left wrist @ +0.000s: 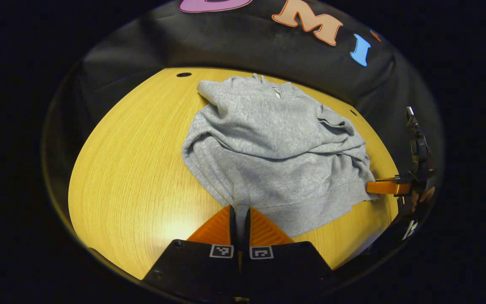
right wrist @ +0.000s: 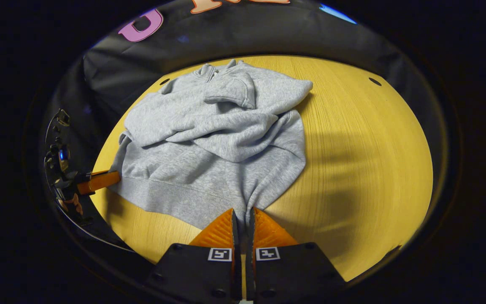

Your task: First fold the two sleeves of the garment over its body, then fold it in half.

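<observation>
Broadly, we saw a yellow wooden surface carrying a grey sweatshirt, which lay toward the far side with its collar pointing at the booth's wall. Both sleeves already lay crossed over the body of the sweatshirt, one over the other, with a cuff resting near the collar. The hem ran along the near edge and was bunched at each bottom corner. We found the left gripper with its orange fingers drawn narrow and pinched on one bottom corner of the hem, a thin fold of grey cloth between them. The right gripper likewise had its fingers closed tight on the other bottom corner, the fabric rising in a small ridge toward them.
</observation>
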